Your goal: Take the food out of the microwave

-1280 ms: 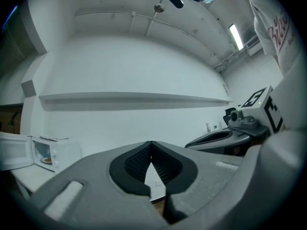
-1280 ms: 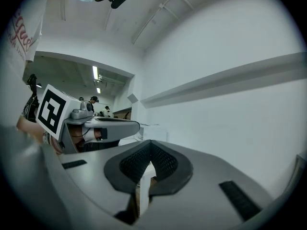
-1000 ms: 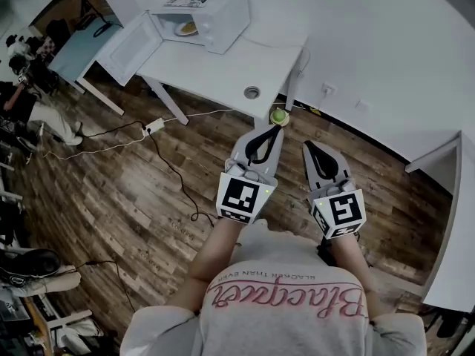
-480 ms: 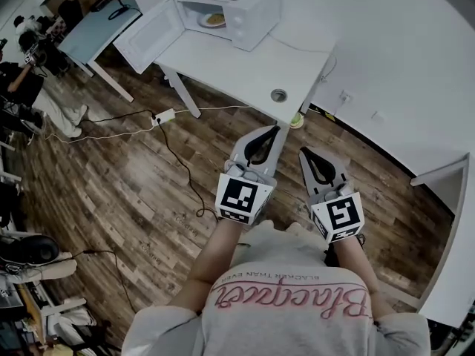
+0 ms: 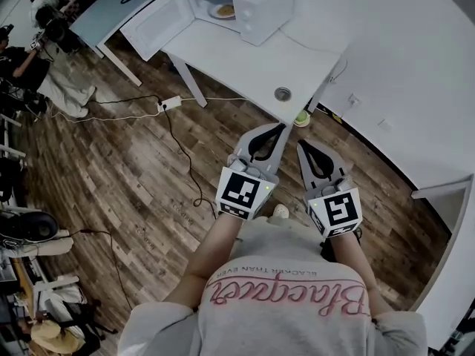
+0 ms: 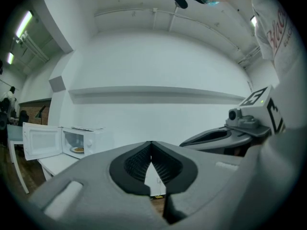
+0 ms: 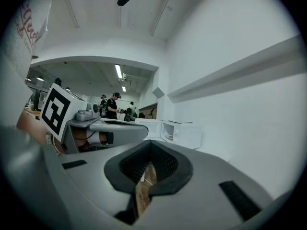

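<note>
Left claw (image 5: 280, 128) and right claw (image 5: 302, 146) are closed tight, nothing held. Food (image 5: 225, 10), maybe on a plate (image 5: 216, 11), is seen inside the open microwave (image 5: 261, 7).

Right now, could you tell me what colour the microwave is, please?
The microwave is white, clearest in the head view.

Two tongs are in view, the left tongs (image 5: 280, 128) and the right tongs (image 5: 301, 147), each with one marker cube. There is one microwave (image 5: 260, 10) with one door, one plate of food (image 5: 223, 10), one white surface (image 5: 245, 58) and one blue surface (image 5: 111, 12). The floor (image 5: 133, 169) holds one power strip (image 5: 169, 103) and one small green round thing (image 5: 300, 117).
</note>
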A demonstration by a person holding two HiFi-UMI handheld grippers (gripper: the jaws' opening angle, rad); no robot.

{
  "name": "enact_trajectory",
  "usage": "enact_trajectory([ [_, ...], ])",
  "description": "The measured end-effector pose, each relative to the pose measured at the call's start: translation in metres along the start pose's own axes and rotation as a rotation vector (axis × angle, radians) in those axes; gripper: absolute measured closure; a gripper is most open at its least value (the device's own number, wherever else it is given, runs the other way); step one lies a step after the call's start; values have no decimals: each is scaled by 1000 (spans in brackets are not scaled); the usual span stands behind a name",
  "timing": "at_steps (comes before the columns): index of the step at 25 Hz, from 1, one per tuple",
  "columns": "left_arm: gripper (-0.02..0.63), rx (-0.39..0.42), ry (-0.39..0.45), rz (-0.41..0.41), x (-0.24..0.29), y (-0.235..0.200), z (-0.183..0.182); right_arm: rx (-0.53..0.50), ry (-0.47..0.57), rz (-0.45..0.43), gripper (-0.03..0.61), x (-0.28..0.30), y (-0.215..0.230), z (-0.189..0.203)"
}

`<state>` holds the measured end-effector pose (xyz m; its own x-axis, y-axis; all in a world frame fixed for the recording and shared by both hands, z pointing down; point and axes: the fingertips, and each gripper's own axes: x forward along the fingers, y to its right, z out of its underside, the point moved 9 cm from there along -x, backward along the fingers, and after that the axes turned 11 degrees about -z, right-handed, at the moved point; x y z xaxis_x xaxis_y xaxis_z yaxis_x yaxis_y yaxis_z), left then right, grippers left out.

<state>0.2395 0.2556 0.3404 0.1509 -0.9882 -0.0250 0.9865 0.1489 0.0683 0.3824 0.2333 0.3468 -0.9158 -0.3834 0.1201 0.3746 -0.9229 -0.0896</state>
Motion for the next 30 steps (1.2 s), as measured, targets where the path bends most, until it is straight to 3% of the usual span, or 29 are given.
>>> enact_trajectory([
  [7, 609, 29, 0, -66, 16, 13, -1, 1, 48, -52, 569, 1, 33, 3],
  [15, 609, -3, -13, -180, 20, 16, 9, 37, 57, -121, 569, 5, 51, 13],
  [23, 609, -27, -19, -255, 22, -1, 12, 52, 47, -174, 569, 22, 58, 18],
  [30, 609, -24, -28, -268, 27, -28, 18, 49, 34, -212, 569, 55, 52, 20],
])
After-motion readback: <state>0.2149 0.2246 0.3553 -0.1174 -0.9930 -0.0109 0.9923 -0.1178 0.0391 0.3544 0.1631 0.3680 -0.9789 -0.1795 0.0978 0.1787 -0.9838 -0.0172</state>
